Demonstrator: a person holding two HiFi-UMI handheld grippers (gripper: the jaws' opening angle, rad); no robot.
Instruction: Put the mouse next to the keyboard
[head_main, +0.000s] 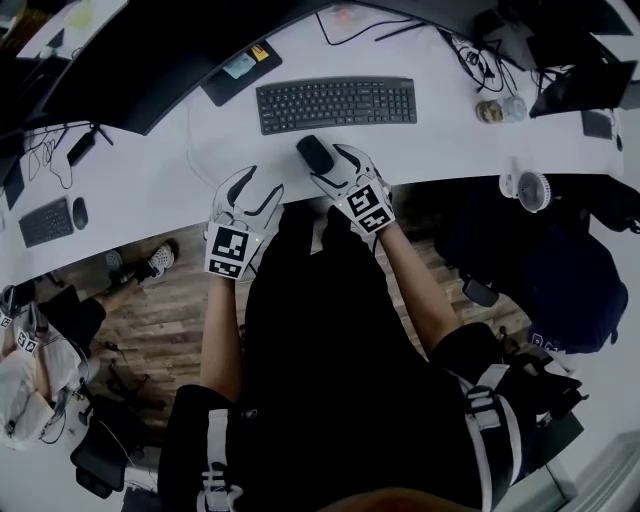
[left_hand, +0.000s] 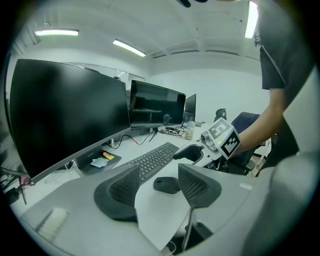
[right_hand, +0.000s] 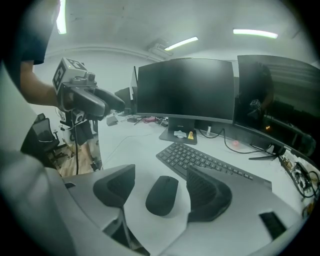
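A black mouse (head_main: 313, 152) (right_hand: 162, 195) lies flat on the white desk (head_main: 170, 180), just in front of the black keyboard (head_main: 336, 103) (right_hand: 210, 162), near its left half. My right gripper (head_main: 328, 163) (right_hand: 161, 189) is open with one jaw on each side of the mouse; the pads stand apart from it. My left gripper (head_main: 252, 188) (left_hand: 157, 186) hovers open and empty over the desk's front edge, left of the mouse (left_hand: 166, 185). The left gripper view also shows the keyboard (left_hand: 152, 161) and the right gripper (left_hand: 196, 152).
Wide dark monitors (right_hand: 185, 90) stand behind the keyboard, one on a stand base with a card and a yellow item (head_main: 238, 68). Cables (head_main: 470, 55) and a small fan (head_main: 530, 190) are at the right. A second keyboard (head_main: 45, 221) lies far left.
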